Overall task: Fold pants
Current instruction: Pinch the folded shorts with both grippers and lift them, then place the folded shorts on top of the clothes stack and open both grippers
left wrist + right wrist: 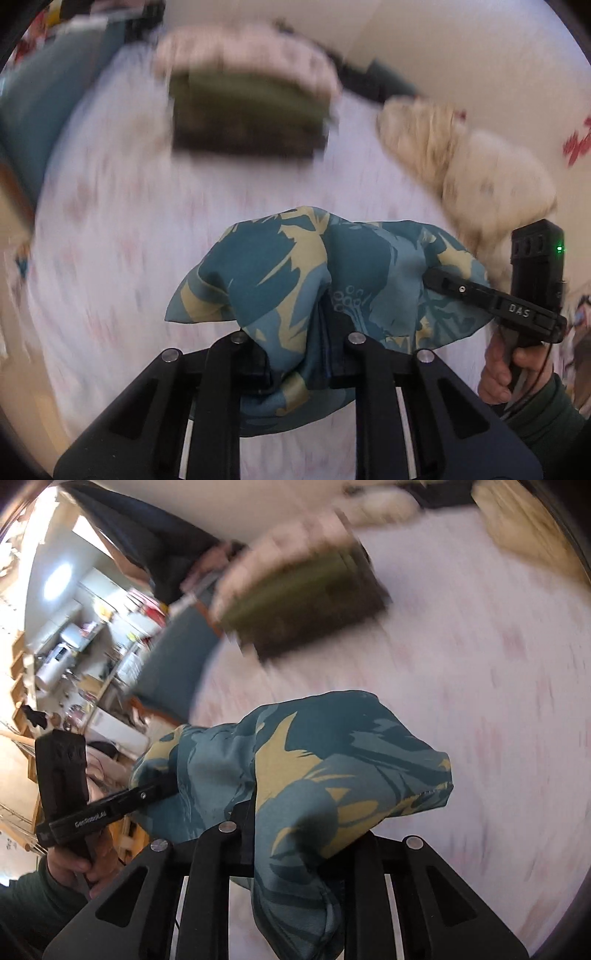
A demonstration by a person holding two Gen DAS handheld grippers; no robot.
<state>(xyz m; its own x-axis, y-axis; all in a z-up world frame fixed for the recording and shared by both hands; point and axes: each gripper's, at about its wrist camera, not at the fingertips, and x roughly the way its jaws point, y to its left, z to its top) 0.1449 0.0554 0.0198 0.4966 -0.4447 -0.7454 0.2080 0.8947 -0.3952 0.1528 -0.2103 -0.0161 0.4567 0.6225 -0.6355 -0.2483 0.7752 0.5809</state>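
Note:
The pants (pixel 310 280) are teal with a yellow leaf print. They hang bunched in the air above the bed, held by both grippers. My left gripper (pixel 301 350) is shut on a fold of the cloth, which drapes over its fingers. My right gripper (pixel 291 834) is shut on another part of the same pants (pixel 314 768). In the left wrist view the right gripper (pixel 443 282) reaches into the cloth from the right. In the right wrist view the left gripper (pixel 162 788) reaches in from the left. The fingertips are hidden by fabric.
A pale sheet (pixel 129 229) with a faint pink print covers the bed. A stack of folded green and dark clothes (pixel 247 114) lies at the far side, with a pink item behind. A cream plush toy (pixel 480 177) lies at the right. Shelves with clutter (pixel 74 657) stand beyond the bed.

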